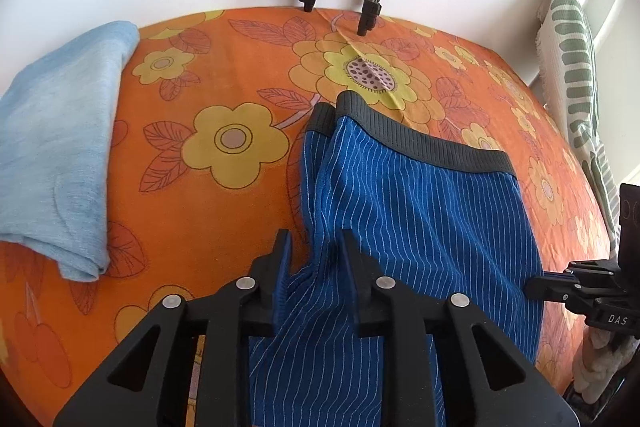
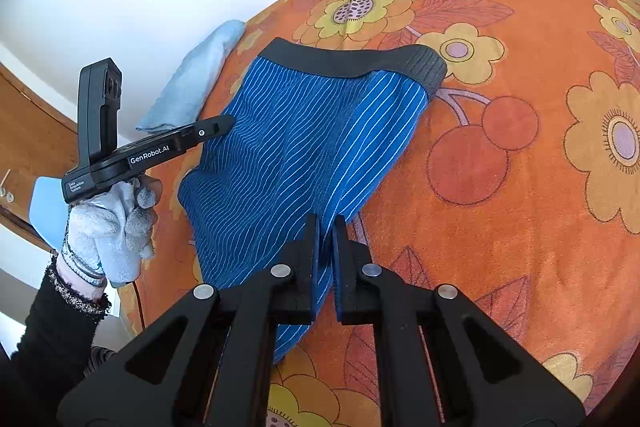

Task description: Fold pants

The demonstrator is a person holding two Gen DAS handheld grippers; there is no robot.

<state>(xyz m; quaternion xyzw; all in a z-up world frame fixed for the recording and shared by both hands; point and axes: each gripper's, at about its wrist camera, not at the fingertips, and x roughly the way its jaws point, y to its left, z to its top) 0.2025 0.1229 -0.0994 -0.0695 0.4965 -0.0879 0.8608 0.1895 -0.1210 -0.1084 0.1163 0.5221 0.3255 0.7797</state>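
A pair of blue pants with thin white pinstripes and a dark ribbed waistband point(image 1: 400, 187) lies on an orange bedspread printed with big yellow flowers point(image 1: 224, 75), running from the middle of the left wrist frame down to its bottom edge, waistband toward the top. The left gripper point(image 1: 316, 259), at the bottom centre of that frame, has its jaws apart with a ridge of the blue cloth rising between them; the pads do not press on it. In the right wrist view the right gripper point(image 2: 326, 231), at the bottom centre, is clamped together on the pants' lower edge. A gloved hand point(image 2: 116, 223) holds the other tool at the left. A folded pale blue cloth point(image 1: 60, 155) lies at the left of the frame, well apart from the pants.
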